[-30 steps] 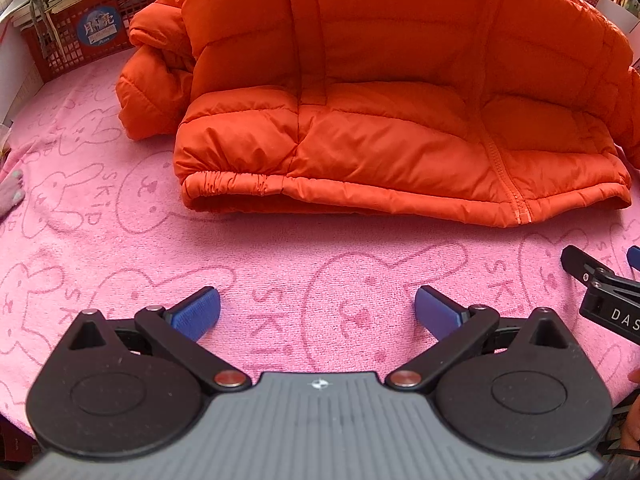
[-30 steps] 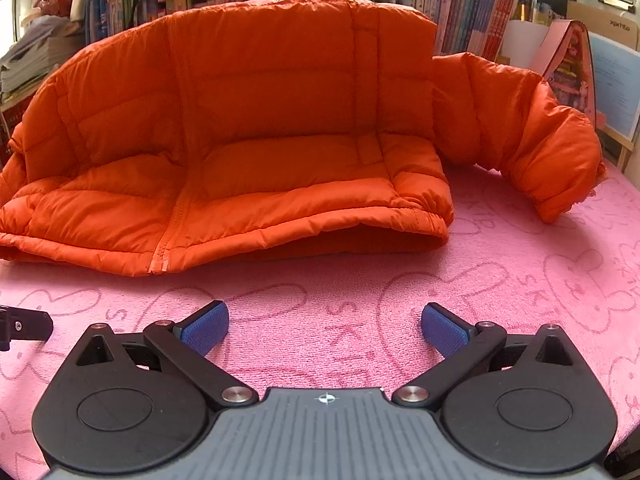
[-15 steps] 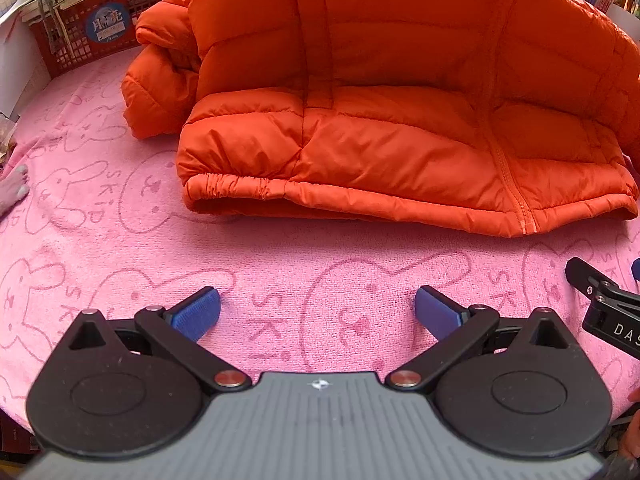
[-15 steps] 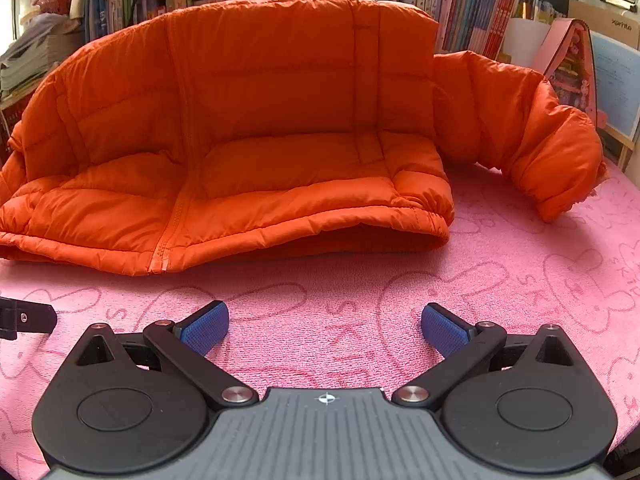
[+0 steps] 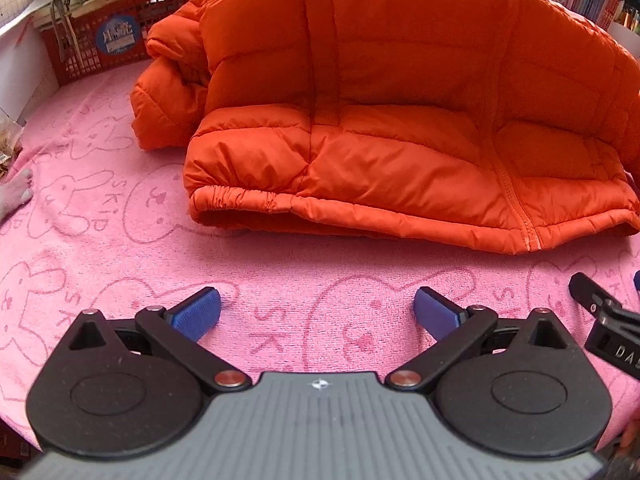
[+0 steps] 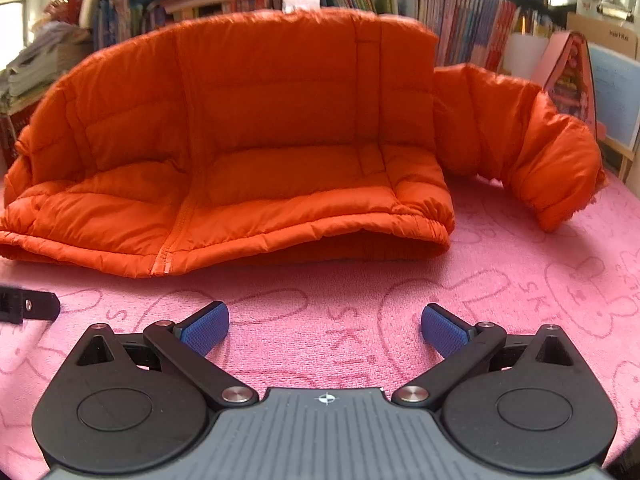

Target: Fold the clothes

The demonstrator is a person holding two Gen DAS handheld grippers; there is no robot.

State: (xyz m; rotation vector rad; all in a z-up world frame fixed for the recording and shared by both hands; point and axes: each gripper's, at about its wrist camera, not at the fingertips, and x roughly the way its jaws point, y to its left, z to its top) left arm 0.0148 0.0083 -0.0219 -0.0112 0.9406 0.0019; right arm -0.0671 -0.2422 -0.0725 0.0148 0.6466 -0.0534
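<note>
Pink bunny-print towel (image 5: 120, 240) covers your counter, with bookshelves (image 6: 440, 4) behind. Your left claw (image 5: 316, 312) and right claw (image 6: 325, 322) both gape wide, holding nothing. Just ahead of each lies the orange puffer jacket (image 6: 248, 140), hem toward you, one sleeve (image 6: 540, 152) right of the right claw.

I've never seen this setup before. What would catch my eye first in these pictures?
The bright orange puffer jacket dominates, spread across the far side of a pink bunny-print towel, one sleeve flopped out to the right. In front of its hem, the left hand-held gripper and right hand-held gripper are both open and empty above the towel.
</note>
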